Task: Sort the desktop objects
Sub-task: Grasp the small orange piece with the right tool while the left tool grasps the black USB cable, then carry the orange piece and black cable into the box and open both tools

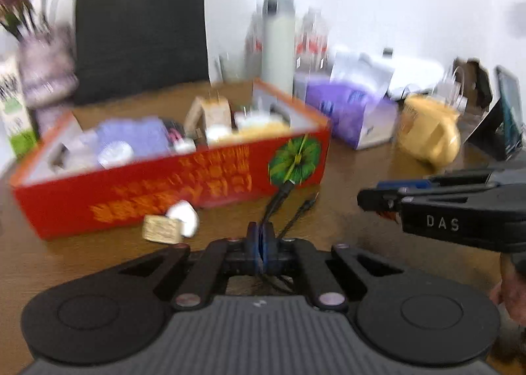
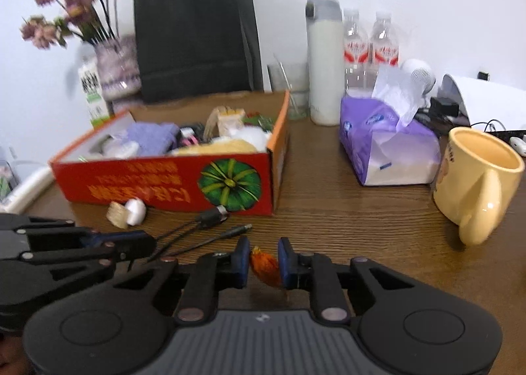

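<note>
A red cardboard box (image 2: 157,186) (image 1: 157,197) full of small items stands on the wooden desk. My left gripper (image 1: 262,240) is shut on a black cable (image 1: 279,197) whose plugs (image 2: 213,217) lie in front of the box. My right gripper (image 2: 263,260) is shut on a small orange object (image 2: 264,266) just above the desk. A tan block (image 2: 116,212) and a white round thing (image 2: 136,210) lie against the box front, also in the left wrist view (image 1: 162,228).
A yellow mug (image 2: 476,184), a purple tissue pack (image 2: 384,148), a white flask (image 2: 323,59), two water bottles (image 2: 368,46), a black paper bag (image 2: 197,33) and a flower vase (image 2: 118,66) stand around the box. The left view is motion-blurred.
</note>
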A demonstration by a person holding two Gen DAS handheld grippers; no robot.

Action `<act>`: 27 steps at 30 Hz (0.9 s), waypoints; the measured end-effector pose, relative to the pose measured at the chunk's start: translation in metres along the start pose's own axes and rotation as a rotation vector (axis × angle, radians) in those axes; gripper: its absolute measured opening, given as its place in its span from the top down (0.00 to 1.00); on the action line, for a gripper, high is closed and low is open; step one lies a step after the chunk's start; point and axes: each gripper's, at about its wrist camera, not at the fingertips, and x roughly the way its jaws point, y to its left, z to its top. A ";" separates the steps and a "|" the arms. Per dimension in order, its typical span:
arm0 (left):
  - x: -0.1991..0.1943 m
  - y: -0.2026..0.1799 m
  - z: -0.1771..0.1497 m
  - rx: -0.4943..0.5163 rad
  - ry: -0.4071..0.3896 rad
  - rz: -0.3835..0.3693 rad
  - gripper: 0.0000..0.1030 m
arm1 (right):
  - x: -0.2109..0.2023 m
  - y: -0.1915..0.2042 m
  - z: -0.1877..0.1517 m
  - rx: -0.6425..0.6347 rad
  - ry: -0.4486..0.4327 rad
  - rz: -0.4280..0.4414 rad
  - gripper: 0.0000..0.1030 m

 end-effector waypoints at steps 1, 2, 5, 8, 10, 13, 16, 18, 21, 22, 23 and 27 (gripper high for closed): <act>-0.015 0.000 0.000 -0.005 -0.031 -0.001 0.97 | -0.011 0.002 -0.002 0.007 -0.022 0.010 0.83; -0.032 0.000 -0.001 -0.013 -0.057 0.005 0.97 | -0.022 0.005 -0.006 0.010 -0.044 0.021 0.84; -0.079 0.004 -0.005 -0.058 -0.117 0.028 0.98 | -0.053 0.015 -0.020 0.023 -0.092 0.035 0.84; -0.123 0.009 -0.004 -0.084 -0.181 0.047 0.98 | -0.079 0.021 -0.033 0.063 -0.114 0.057 0.84; -0.149 0.012 -0.001 -0.083 -0.221 0.057 0.98 | -0.096 0.025 -0.040 0.089 -0.120 0.089 0.84; -0.175 0.016 0.003 -0.062 -0.270 0.089 0.98 | -0.122 0.034 -0.041 0.070 -0.151 0.110 0.84; -0.191 0.024 0.013 -0.057 -0.323 0.116 0.98 | -0.147 0.037 -0.030 0.082 -0.204 0.153 0.84; -0.196 0.031 0.029 -0.054 -0.359 0.141 0.98 | -0.157 0.038 -0.019 0.079 -0.231 0.174 0.84; -0.191 0.040 0.066 -0.015 -0.404 0.173 0.98 | -0.158 0.042 0.004 0.032 -0.256 0.146 0.84; -0.186 0.045 0.082 -0.015 -0.411 0.173 0.98 | -0.156 0.043 0.014 0.024 -0.261 0.135 0.84; -0.181 0.050 0.100 -0.023 -0.421 0.175 0.98 | -0.152 0.042 0.027 0.020 -0.271 0.128 0.84; -0.148 0.064 0.172 -0.025 -0.442 0.195 0.97 | -0.125 0.041 0.083 -0.003 -0.286 0.149 0.84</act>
